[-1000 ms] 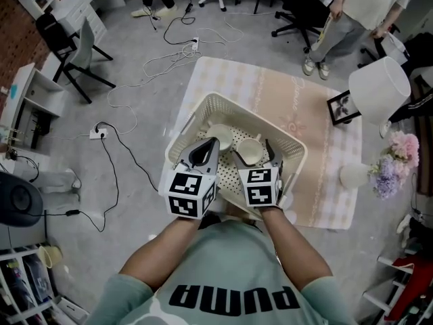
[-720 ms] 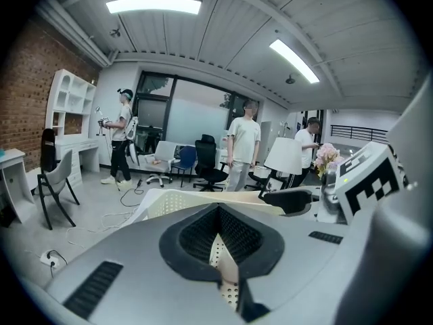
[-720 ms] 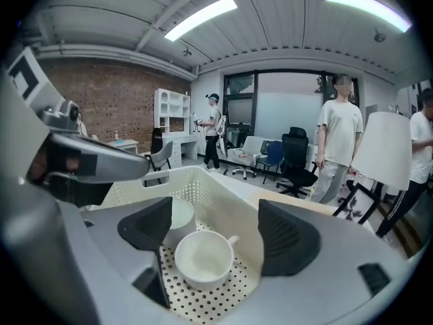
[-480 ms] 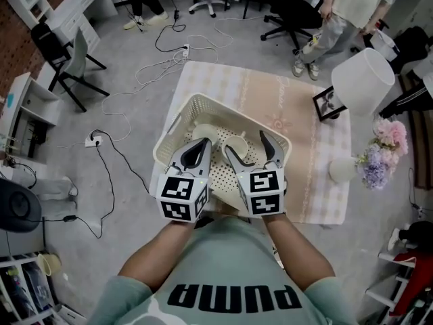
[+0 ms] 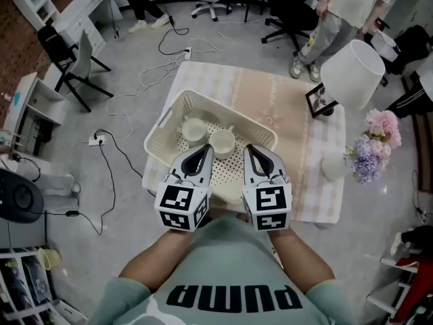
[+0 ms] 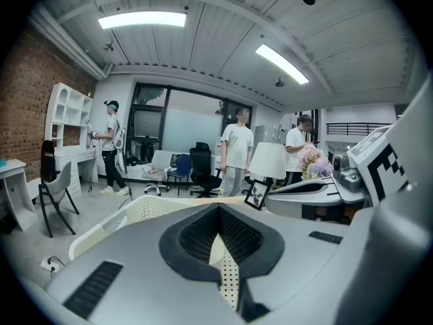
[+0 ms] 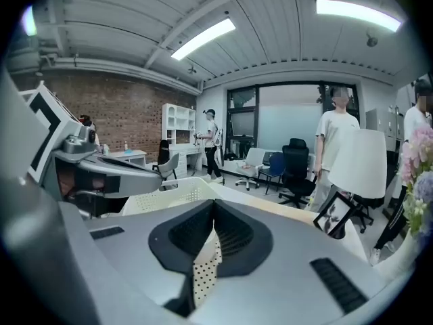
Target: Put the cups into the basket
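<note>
Left tool (image 5: pixel 203 149) and right tool (image 5: pixel 249 147) are pressed together and empty, the right just closed on nothing, with a cup (image 5: pixel 194 131) and second cup (image 5: pixel 222 143) in the basket (image 5: pixel 233 116) just above them, nearer the left.

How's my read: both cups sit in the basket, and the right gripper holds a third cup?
Not quite. Both cups sit in the basket, but the right gripper holds nothing: its jaws have just closed on empty air, as the right gripper view shows.
</note>
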